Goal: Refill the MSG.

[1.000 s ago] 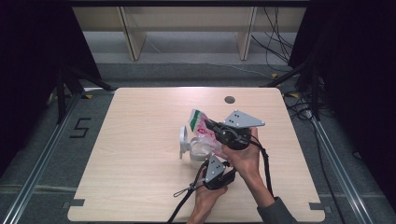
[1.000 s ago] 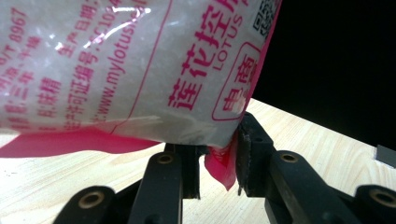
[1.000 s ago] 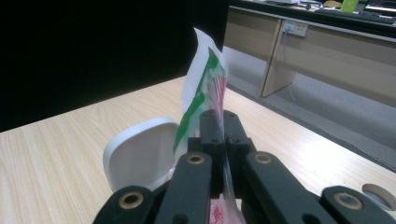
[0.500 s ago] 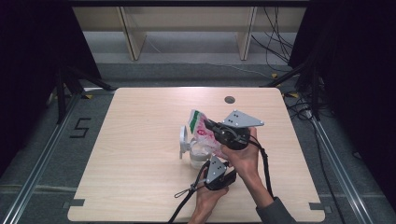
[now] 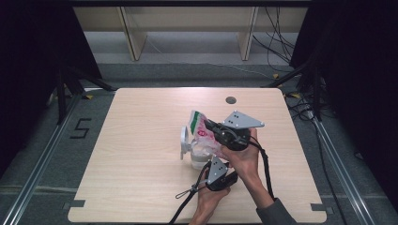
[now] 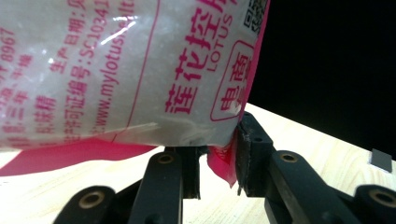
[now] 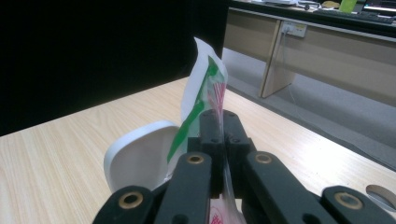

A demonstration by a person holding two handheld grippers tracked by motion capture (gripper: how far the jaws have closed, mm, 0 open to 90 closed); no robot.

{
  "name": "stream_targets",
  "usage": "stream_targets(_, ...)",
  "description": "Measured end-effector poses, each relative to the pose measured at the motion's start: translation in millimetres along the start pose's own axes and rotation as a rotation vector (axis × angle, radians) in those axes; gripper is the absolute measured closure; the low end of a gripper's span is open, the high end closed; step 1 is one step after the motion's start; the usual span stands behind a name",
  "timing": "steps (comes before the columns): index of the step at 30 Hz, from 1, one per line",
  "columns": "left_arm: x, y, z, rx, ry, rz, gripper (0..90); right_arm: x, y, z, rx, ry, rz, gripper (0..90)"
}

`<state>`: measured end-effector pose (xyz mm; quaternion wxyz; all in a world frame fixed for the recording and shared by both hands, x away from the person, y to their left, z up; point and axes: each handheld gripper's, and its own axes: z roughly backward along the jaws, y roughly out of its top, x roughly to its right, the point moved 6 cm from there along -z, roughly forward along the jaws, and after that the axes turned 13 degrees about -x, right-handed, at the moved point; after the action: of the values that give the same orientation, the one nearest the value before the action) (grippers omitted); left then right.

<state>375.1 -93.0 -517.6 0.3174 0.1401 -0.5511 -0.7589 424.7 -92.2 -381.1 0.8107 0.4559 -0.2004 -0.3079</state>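
Table: a pale wooden table (image 5: pixel 136 154) with a small round dark hole (image 5: pixel 230 100) near its far edge; the work went on right of its middle, toward the person's side.
Bag: a clear plastic bag (image 5: pixel 202 133) of white grains, printed in pink with a green stripe, was held up off the tabletop between the two tools.
Right gripper: the right gripper (image 7: pixel 221 122) had its jaws pressed fully together on the bag's thin upper edge, the film pinched flat between them.
Left gripper: the left gripper (image 6: pixel 218 158) sat below and nearer the person, jaws part-way open; they bracketed the bag's pink bottom corner, the right-hand pad against it, and I could not tell whether the other pad pressed.
White container: a white container (image 5: pixel 186 142) with its rounded lid stood open just left of the bag, on the table.
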Motion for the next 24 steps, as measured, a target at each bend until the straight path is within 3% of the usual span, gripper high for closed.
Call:
stream_targets(4,0.1,0.5,0.4,0.008,-0.005,0.001,72.8,-3.3,0.7,0.5,-0.003,0.023,-0.004,90.0)
stream_targets(6,0.2,-0.4,0.8,0.005,0.0,-0.002,72.8,-2.4,0.8,-1.1,0.001,0.007,0.015,90.0)
stream_targets(8,-0.3,0.0,1.8,0.006,0.001,-0.006,72.7,-3.8,1.1,-1.5,0.01,0.028,-0.015,90.0)
stream_targets(11,-0.4,-0.1,0.9,0.007,-0.003,-0.001,72.8,-2.0,1.9,-1.6,0.016,0.0,0.02,90.0)
stream_targets(12,-0.4,-0.1,1.2,0.004,-0.002,-0.003,72.8,-4.1,0.9,-2.0,0.003,0.024,-0.001,90.0)
stream_targets(14,-0.7,-0.1,2.6,-0.006,0.008,-0.001,72.8,-4.4,0.8,-1.9,0.0,0.025,-0.013,90.0)
stream_targets(16,-0.8,0.1,2.0,-0.002,0.007,0.0,72.8,-3.1,1.9,-1.1,0.008,0.01,0.01,90.0)
stream_targets(19,-0.5,0.1,3.0,-0.003,0.006,-0.002,72.8,-5.6,1.5,-2.6,0.005,0.035,-0.008,90.0)
stream_targets(22,-1.3,1.1,1.2,0.013,-0.006,0.002,72.8,-5.7,1.9,-1.6,0.008,0.019,-0.017,90.0)
stream_targets(24,-0.9,1.5,1.0,0.014,-0.009,0.008,72.8,-5.7,2.0,-2.5,0.008,0.034,-0.013,90.0)
